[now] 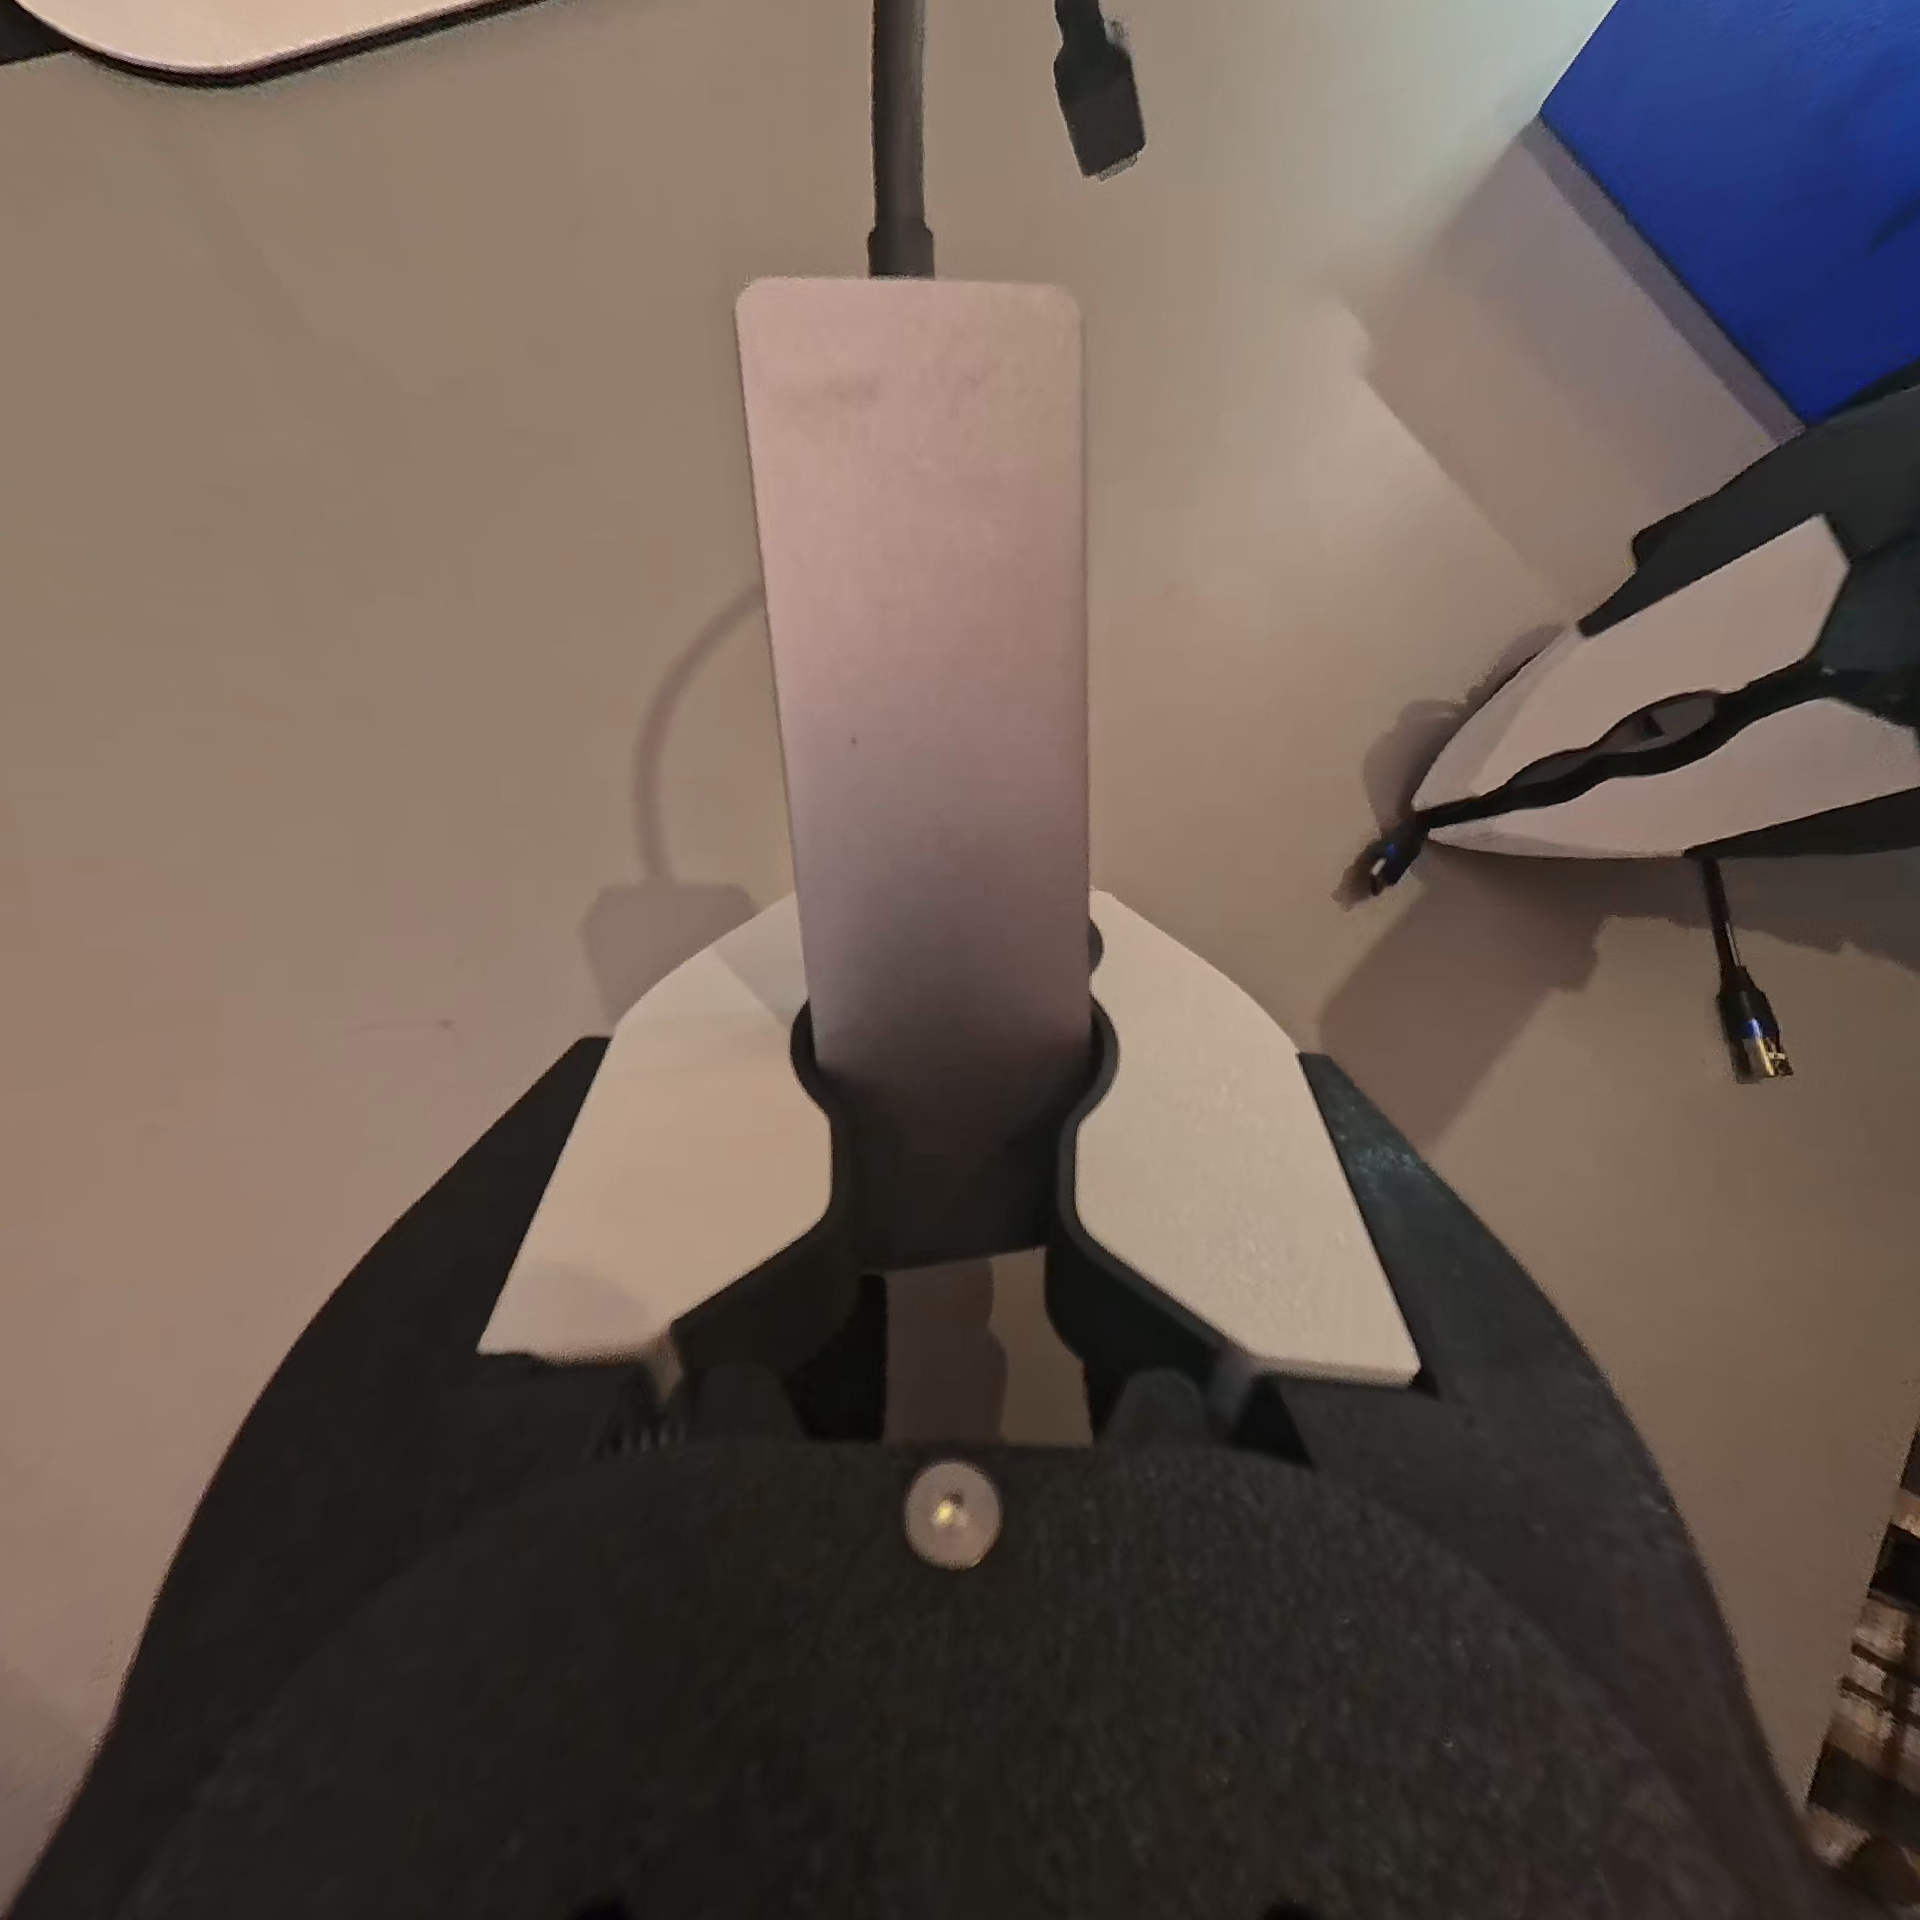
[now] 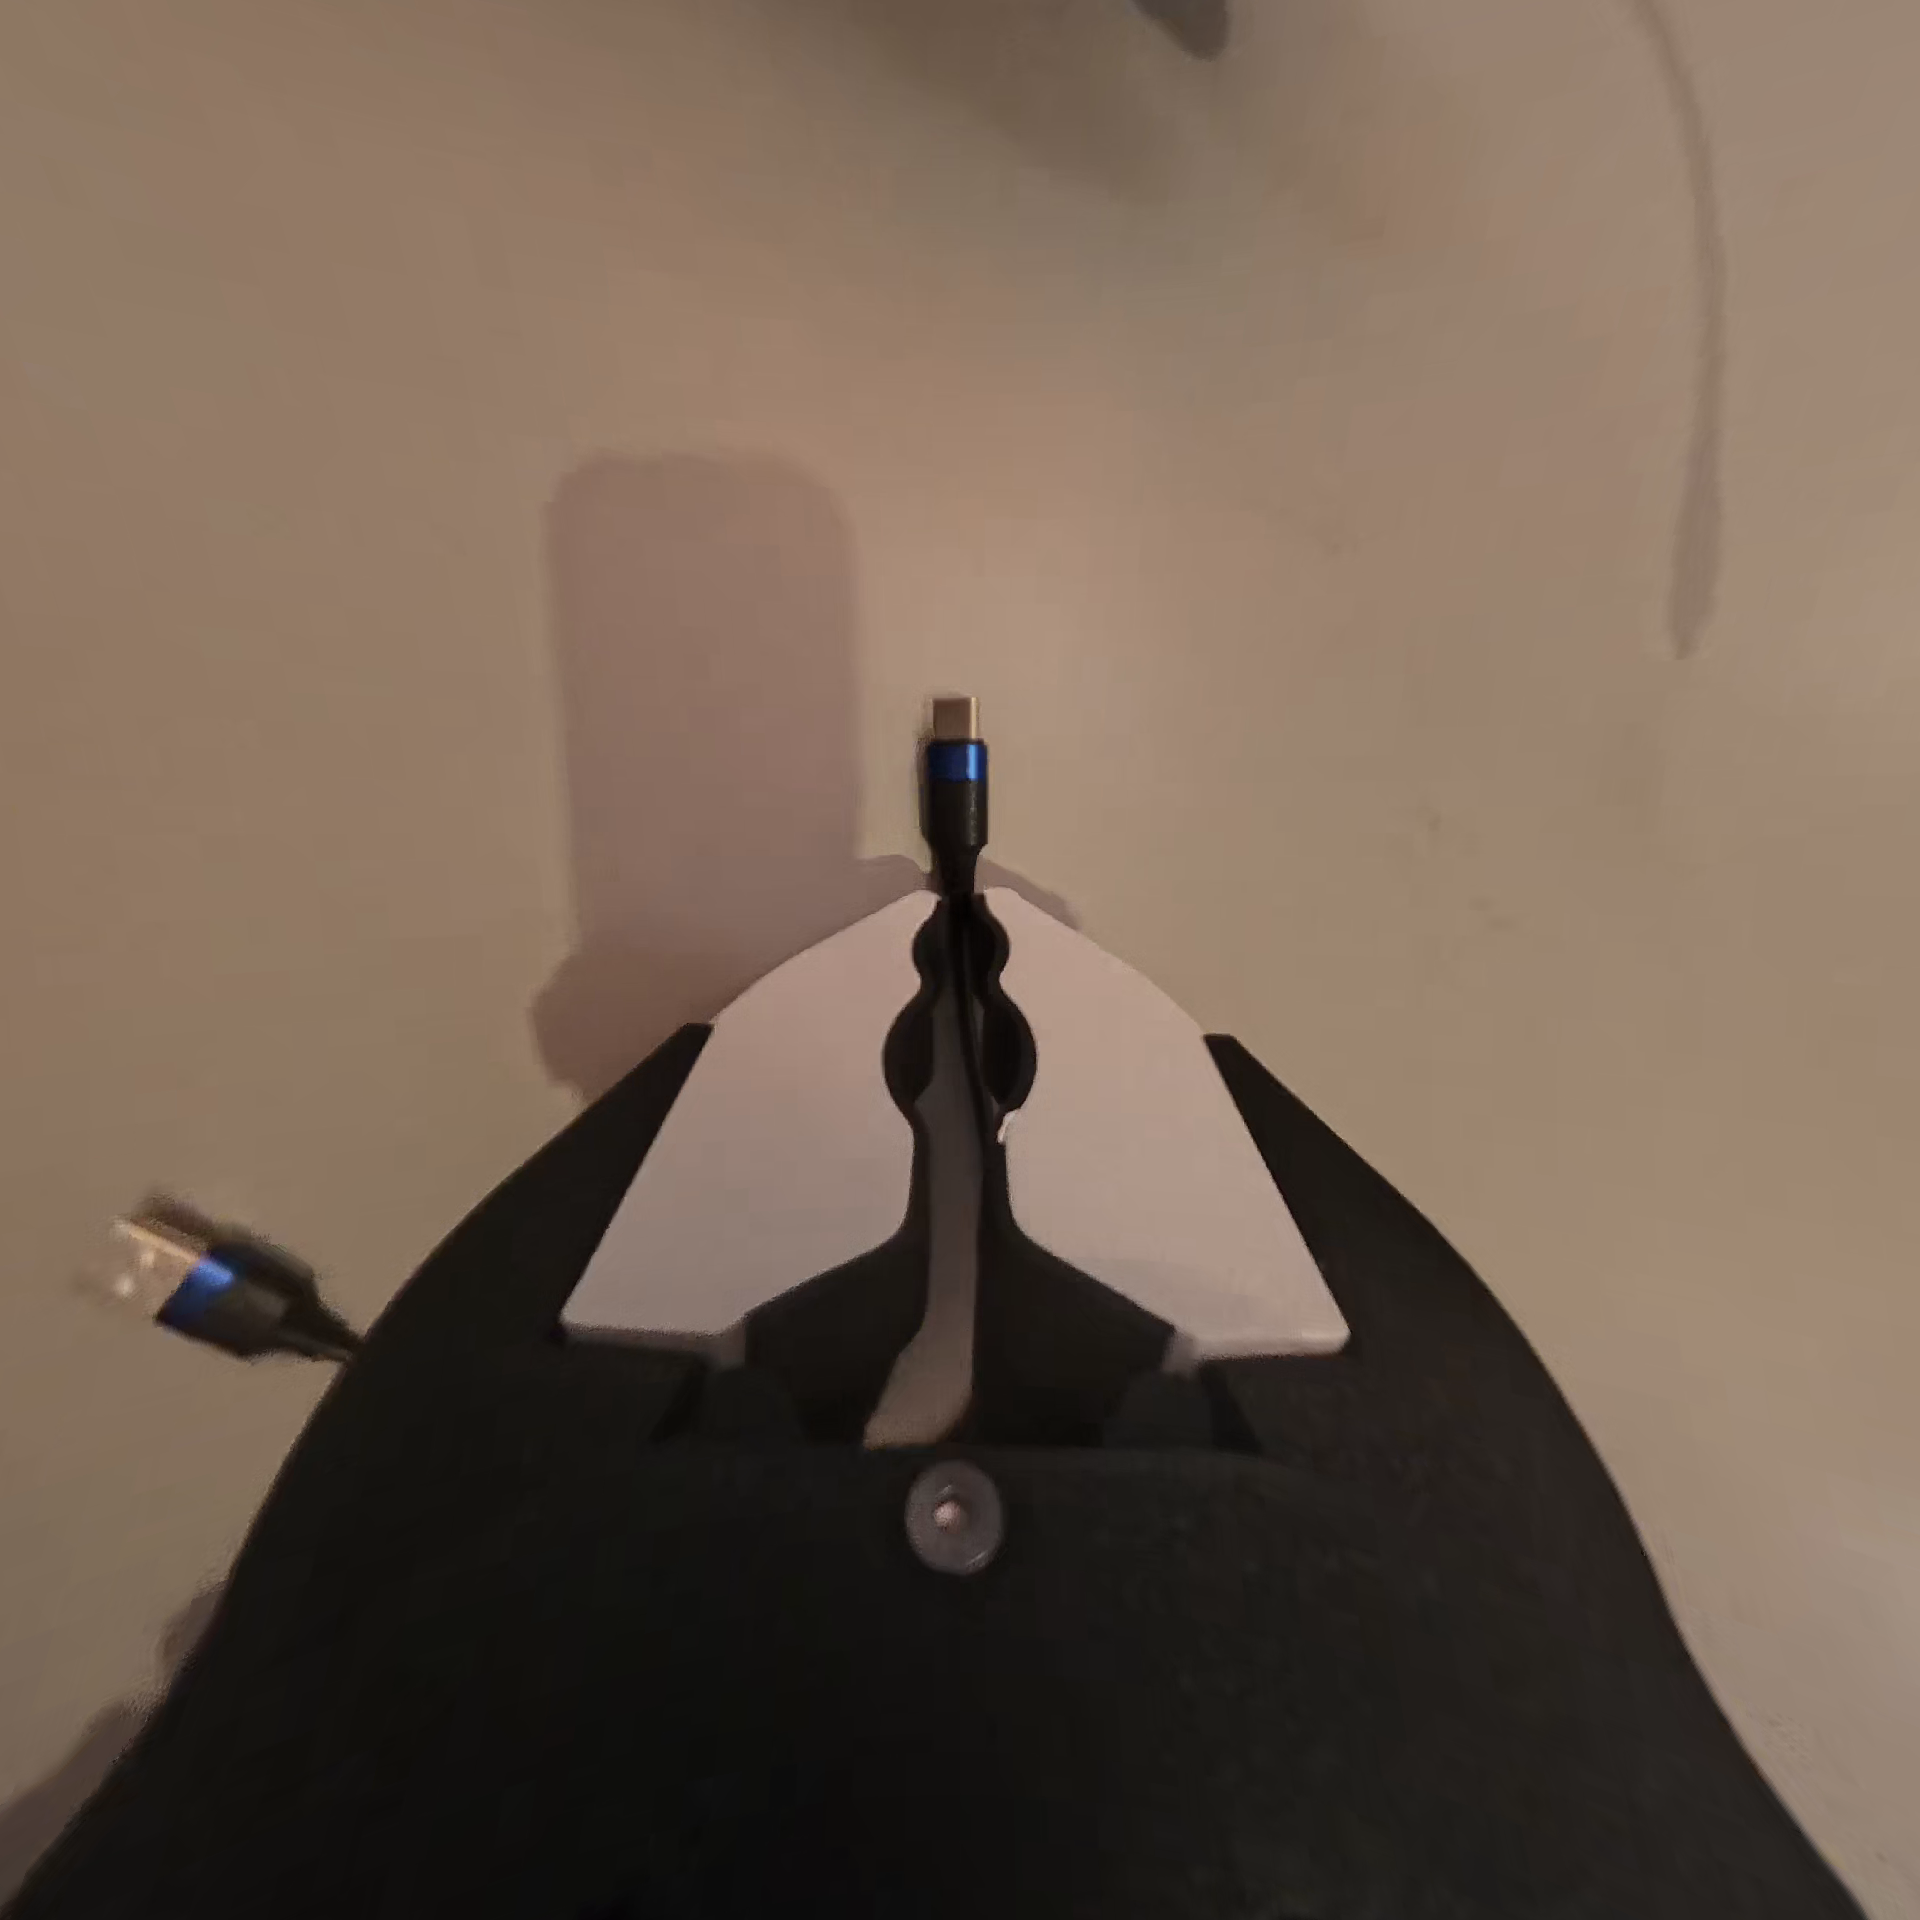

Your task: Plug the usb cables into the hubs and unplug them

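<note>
Both grippers are clenching: your left gripper is holding the stiff, slick hub by its near end above the table, while your right gripper is pinching the limp cable just behind its plug, likely steadying it.

Silver hub held lengthwise; black cable (blue-collared plug) pinched upright
</note>
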The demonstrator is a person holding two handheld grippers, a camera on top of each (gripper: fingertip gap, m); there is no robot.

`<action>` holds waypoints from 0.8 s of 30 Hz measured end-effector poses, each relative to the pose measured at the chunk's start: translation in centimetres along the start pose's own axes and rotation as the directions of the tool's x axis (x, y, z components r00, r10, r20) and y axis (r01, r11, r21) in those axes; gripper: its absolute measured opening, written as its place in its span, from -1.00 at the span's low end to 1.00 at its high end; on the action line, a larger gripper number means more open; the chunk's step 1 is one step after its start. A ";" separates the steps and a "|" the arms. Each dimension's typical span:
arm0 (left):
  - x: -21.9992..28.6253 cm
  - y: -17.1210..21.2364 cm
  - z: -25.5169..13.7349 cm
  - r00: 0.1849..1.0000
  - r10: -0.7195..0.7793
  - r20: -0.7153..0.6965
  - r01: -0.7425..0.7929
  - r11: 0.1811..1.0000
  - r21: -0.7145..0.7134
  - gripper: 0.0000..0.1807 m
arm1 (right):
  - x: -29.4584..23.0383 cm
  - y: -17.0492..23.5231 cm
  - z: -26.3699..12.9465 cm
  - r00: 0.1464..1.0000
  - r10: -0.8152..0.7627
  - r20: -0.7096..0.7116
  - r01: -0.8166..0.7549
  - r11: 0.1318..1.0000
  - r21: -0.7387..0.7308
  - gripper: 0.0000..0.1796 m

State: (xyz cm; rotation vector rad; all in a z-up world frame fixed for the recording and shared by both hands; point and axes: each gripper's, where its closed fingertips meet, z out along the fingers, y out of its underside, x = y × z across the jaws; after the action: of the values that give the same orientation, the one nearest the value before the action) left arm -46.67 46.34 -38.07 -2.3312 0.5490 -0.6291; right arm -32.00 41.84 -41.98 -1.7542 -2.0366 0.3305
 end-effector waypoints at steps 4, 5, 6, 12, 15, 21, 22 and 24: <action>0.4 0.2 0.3 1.000 0.024 0.015 -0.024 0.999 -0.023 -0.55 | 0.7 -2.3 -2.3 0.960 0.272 0.072 -0.281 0.933 0.224 -0.98; 0.5 0.3 0.4 0.999 0.035 0.023 -0.034 0.999 -0.032 -0.55 | 1.2 -2.9 -3.0 0.939 0.331 0.096 -0.345 0.900 0.265 -0.98; 0.6 0.3 0.5 0.998 0.047 0.032 -0.045 0.998 -0.041 -0.55 | 1.7 -3.4 -3.6 0.923 0.371 0.106 -0.385 0.871 0.304 -0.98; 0.8 0.6 0.7 0.992 0.094 0.085 -0.087 0.993 -0.079 -0.56 | 4.0 -5.6 -4.9 0.860 0.507 0.061 -0.501 0.814 0.294 -0.98; 0.6 0.6 0.6 0.986 0.121 0.118 -0.110 0.990 -0.093 -0.56 | 4.2 -6.6 -4.1 0.831 0.553 0.068 -0.555 0.810 0.189 -0.98; 0.5 0.7 0.7 0.976 0.149 0.162 -0.130 0.984 -0.119 -0.56 | 5.4 -9.1 -2.7 0.851 0.523 -0.041 -0.512 0.845 0.153 -0.98; 0.5 0.8 0.7 0.974 0.153 0.167 -0.133 0.983 -0.123 -0.56 | 5.4 -9.4 -2.5 0.850 0.526 -0.038 -0.515 0.843 0.156 -0.98; 0.5 0.9 0.7 0.970 0.166 0.180 -0.142 0.981 -0.135 -0.56 | 5.5 -10.0 -2.2 0.843 0.537 -0.028 -0.526 0.834 0.166 -0.98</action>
State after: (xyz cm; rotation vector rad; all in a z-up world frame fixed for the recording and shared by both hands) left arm -46.09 45.85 -39.00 -2.4000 0.6874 -0.3029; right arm -40.33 45.28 -34.72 -2.1736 -1.3903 0.5629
